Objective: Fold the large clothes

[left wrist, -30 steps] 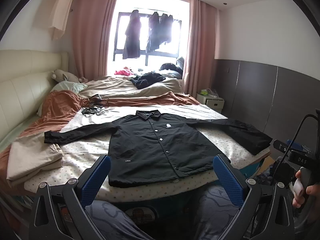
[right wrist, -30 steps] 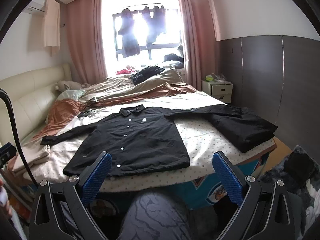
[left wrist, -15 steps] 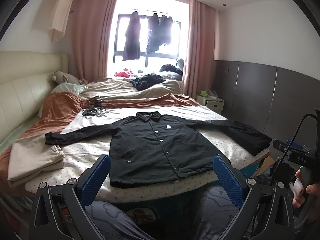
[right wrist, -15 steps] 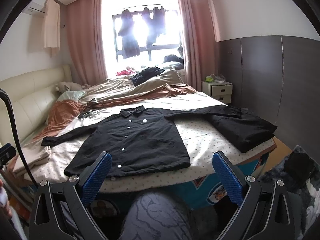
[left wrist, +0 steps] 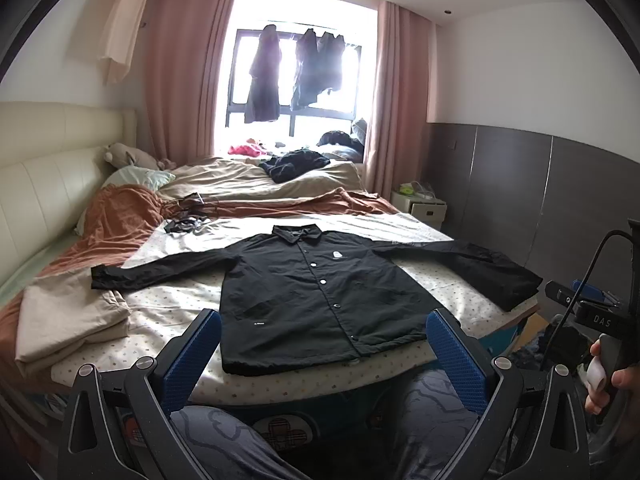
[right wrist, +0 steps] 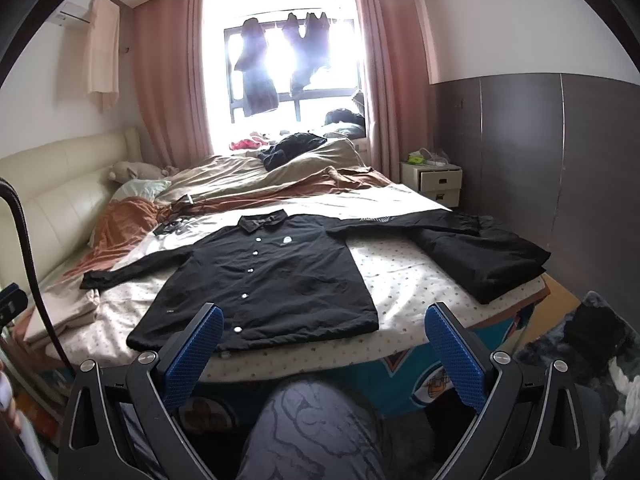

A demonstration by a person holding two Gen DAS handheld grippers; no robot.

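Observation:
A black button-up jacket point(left wrist: 320, 292) lies flat and face up on the bed, sleeves spread to both sides, collar toward the window. It also shows in the right wrist view point(right wrist: 260, 280). My left gripper point(left wrist: 322, 344) is open and empty, held back from the bed's near edge, short of the jacket's hem. My right gripper point(right wrist: 322, 340) is open and empty, also short of the hem, a little to the right of the jacket. The right sleeve point(right wrist: 472, 256) lies bunched near the bed's right edge.
A folded beige cloth point(left wrist: 68, 324) lies at the bed's left front. Rumpled brown and beige bedding point(left wrist: 256, 196) and dark clothes point(left wrist: 296, 162) lie beyond the jacket. A nightstand point(right wrist: 434, 182) stands at the right wall. The person's knees point(right wrist: 312, 428) are below the grippers.
Both views have tilted up slightly, so the jacket sits a little lower in frame. Both grippers stay open and empty.

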